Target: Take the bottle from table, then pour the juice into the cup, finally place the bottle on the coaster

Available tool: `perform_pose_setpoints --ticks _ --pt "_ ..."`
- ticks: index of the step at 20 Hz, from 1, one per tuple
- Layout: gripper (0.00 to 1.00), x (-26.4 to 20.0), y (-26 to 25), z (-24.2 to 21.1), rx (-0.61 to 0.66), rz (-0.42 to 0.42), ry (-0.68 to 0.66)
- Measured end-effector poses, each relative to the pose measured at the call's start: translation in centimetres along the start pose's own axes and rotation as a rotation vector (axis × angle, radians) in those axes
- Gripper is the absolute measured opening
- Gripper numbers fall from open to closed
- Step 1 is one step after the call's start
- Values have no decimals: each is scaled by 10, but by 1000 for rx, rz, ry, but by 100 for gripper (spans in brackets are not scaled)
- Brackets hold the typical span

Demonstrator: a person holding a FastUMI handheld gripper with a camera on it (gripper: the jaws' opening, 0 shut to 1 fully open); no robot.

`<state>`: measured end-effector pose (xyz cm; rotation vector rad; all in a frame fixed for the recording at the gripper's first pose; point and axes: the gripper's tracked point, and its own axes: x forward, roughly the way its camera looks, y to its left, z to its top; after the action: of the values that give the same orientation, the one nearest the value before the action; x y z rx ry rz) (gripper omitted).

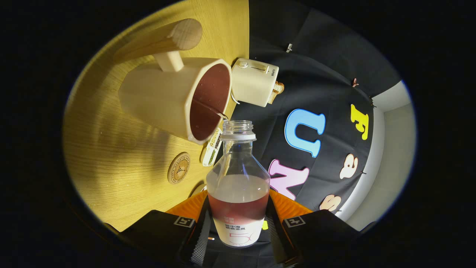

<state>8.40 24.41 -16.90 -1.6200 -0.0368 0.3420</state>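
Gripper: two broad blocky finger housings, one left, one right. Each carries a small square fiducial tag on its near inner corner. Ribbed wedge-shaped panels sit behind them. Inner finger faces have a fine textured grip surface.

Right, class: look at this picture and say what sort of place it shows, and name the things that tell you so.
Probably a mock kitchen or breakfast table in a staged booth: a wooden tabletop carries a cup, a toaster and a coaster, with black cloth hung behind. The tool is shut on a juice bottle.
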Motion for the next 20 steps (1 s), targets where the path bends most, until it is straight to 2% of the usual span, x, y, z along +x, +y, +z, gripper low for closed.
perform_pose_setpoints --ticks 20 --pt "72 -1 -9 13 -155 -51 -96"
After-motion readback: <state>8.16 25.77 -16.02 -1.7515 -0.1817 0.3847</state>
